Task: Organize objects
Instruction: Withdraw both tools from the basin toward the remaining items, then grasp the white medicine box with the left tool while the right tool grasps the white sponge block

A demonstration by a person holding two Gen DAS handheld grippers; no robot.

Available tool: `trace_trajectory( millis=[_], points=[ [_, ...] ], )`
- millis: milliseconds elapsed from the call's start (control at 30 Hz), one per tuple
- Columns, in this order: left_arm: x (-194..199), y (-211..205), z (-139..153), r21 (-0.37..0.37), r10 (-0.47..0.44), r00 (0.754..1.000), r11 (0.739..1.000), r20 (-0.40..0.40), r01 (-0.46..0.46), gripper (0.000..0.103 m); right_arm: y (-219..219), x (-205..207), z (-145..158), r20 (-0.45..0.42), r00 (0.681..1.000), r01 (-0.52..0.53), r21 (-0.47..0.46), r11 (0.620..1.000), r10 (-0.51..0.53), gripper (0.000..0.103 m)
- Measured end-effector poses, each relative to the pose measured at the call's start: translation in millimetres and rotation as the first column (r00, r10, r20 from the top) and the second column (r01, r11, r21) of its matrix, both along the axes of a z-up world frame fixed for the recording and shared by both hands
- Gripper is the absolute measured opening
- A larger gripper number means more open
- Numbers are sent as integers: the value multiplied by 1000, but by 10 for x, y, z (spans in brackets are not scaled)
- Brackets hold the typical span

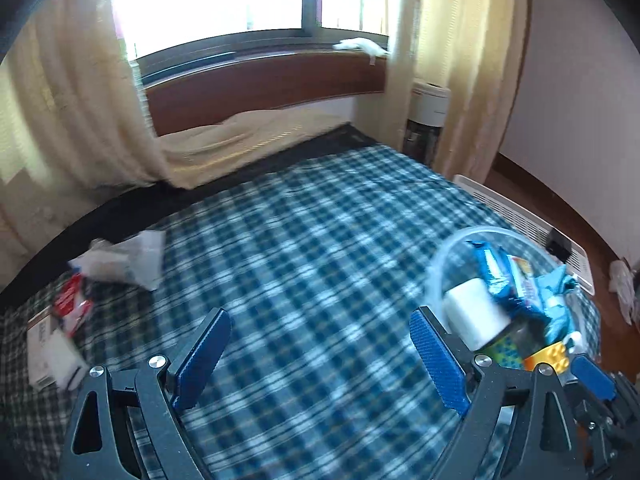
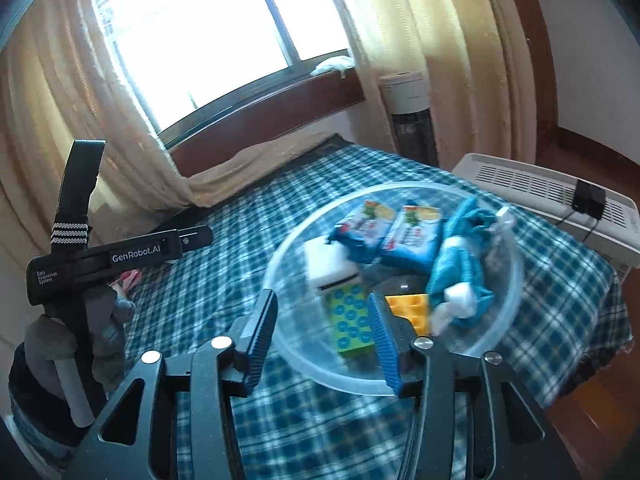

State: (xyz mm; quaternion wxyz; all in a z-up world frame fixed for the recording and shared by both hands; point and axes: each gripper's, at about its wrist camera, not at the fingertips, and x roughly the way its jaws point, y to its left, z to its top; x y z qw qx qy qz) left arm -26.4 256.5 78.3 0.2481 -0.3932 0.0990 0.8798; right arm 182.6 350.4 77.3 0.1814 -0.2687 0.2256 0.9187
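Note:
A clear plastic bowl (image 2: 508, 292) sits on the blue plaid cloth (image 2: 224, 280). It holds blue snack packets (image 2: 412, 240), a white block (image 2: 328, 264), a green dotted box (image 2: 352, 320), a yellow toy brick (image 2: 412, 308) and a blue cloth (image 2: 460, 256). My right gripper (image 2: 324, 344) is open, its fingers straddling the bowl's near rim. My left gripper (image 1: 320, 356) is open and empty over bare cloth, with the bowl (image 1: 452, 248) to its right. A white plastic packet (image 1: 128, 260), a red packet (image 1: 72, 304) and a white box (image 1: 48, 356) lie at the left.
The cloth covers a table by a window with beige curtains (image 1: 72, 120). A white air purifier (image 2: 560, 204) lies beyond the table's right edge, with a tall fan (image 2: 408, 116) behind. The left gripper's body (image 2: 100, 256) shows at the left of the right wrist view.

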Motion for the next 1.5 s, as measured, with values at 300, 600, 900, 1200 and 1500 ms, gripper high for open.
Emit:
trace_trajectory(
  millis=[300,600,900,1200,1500],
  points=[
    [-88,-713,13,-3,117,993,993,-10,-117,94,-442,-392,29,14,992,-123,2,992,123,52],
    [-224,-1448,53,16,224,974,974,-13,-224,94,-913,-842,98,37,971,-237,14,972,236,56],
    [-346,-2088,65,45,306,952,951,7,-306,94,-1449,-1416,138,69,929,-365,17,931,363,59],
    [-573,-2738,106,91,424,905,901,30,-424,94,-1933,-2015,103,118,871,-482,17,876,477,62],
    [-724,-3093,52,103,496,866,860,63,-500,94,-2406,-2620,-91,169,799,-588,18,808,577,63]
  ],
)
